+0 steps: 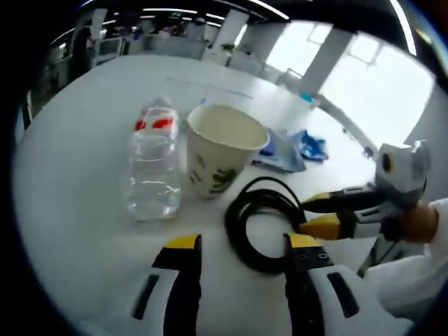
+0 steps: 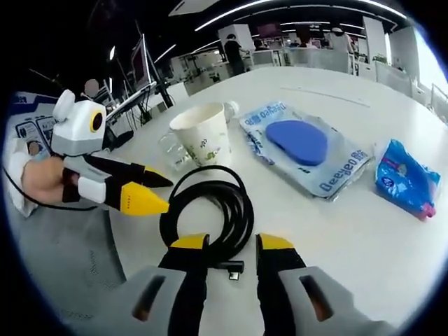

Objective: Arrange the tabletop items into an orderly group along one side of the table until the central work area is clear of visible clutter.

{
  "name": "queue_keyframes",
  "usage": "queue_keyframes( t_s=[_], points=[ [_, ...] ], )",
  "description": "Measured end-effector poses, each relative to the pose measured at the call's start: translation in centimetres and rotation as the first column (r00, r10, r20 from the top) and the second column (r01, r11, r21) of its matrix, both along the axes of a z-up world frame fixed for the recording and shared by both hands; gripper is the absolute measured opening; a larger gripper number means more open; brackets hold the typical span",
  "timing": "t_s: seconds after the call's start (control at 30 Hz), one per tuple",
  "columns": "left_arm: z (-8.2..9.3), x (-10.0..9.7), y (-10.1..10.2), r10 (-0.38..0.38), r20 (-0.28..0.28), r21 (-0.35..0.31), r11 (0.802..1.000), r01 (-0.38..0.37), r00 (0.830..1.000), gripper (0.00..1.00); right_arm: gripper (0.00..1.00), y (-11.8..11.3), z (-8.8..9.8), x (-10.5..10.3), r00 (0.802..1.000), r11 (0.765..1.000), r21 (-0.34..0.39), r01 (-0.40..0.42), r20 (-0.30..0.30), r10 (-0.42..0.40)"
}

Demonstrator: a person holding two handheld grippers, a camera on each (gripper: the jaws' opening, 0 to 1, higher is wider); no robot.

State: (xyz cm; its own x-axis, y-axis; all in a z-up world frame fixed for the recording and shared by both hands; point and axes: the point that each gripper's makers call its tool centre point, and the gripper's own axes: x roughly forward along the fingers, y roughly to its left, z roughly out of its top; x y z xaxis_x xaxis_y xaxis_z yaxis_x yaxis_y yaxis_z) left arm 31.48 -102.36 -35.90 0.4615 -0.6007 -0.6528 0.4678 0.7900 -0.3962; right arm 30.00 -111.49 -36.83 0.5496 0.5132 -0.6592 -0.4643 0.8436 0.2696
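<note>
Paper cup between clear bottle and coiled black cable, right gripper at cable.

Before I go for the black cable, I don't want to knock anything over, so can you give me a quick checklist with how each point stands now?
1. Both tongs empty: ok. The left tongs and right tongs stand open, holding nothing.
2. Cable within reach: ok, coiled just ahead of both tongs.
3. Cable free of other things: ok, nothing rests on it in either view.
4. Paper cup upright: ok, but close beside the coil, so a drag could tip it.
5. Cup empty: cannot tell.
6. Water bottle stable: not ok, it lies on its side and may roll.
</note>
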Motion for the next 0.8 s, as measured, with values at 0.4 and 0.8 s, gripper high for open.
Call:
queue_keyframes(
  t_s=[0.4, 0.8],
  points=[
    [-0.3, -0.1, -0.2, 0.016, -0.013, 0.011, 1.000, -0.016, 1.000, 0.29, 0.16, 0.2, -0.2, 0.5, 0.999, 0.999, 0.004, 0.041, -0.028, -0.041],
    [-1.1, -0.4, 0.0, 0.054, -0.100, 0.031, 0.998, -0.051, 0.994, 0.06, 0.04, 0.5, 0.2, -0.3, 0.996, 0.998, 0.035, 0.055, -0.071, -0.052]
  ],
)
